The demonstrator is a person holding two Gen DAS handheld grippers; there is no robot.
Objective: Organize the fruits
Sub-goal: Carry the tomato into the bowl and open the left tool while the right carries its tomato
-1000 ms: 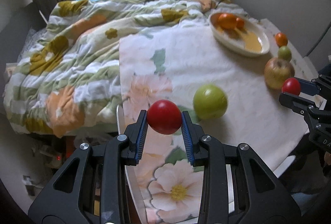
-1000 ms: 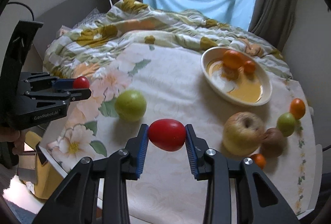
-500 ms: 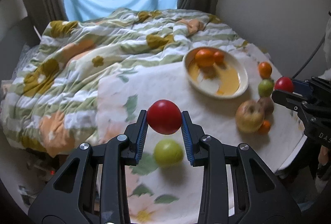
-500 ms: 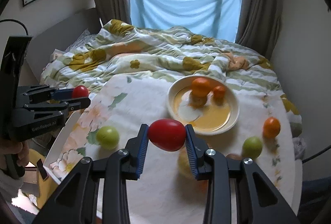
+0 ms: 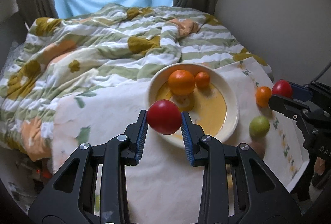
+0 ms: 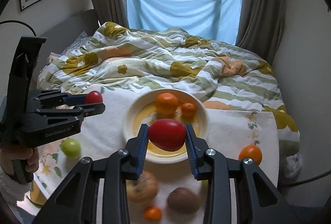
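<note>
Gripping a red tomato (image 5: 163, 116) in your left gripper (image 5: 164, 120) jaws, you are clamping another tomato (image 6: 166, 134) in the right gripper (image 6: 166, 137), near the bowl (image 6: 203, 120).

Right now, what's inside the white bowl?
The white bowl holds a large orange and a smaller orange at its far side. The right gripper and its red tomato cover part of the near floor.
</note>
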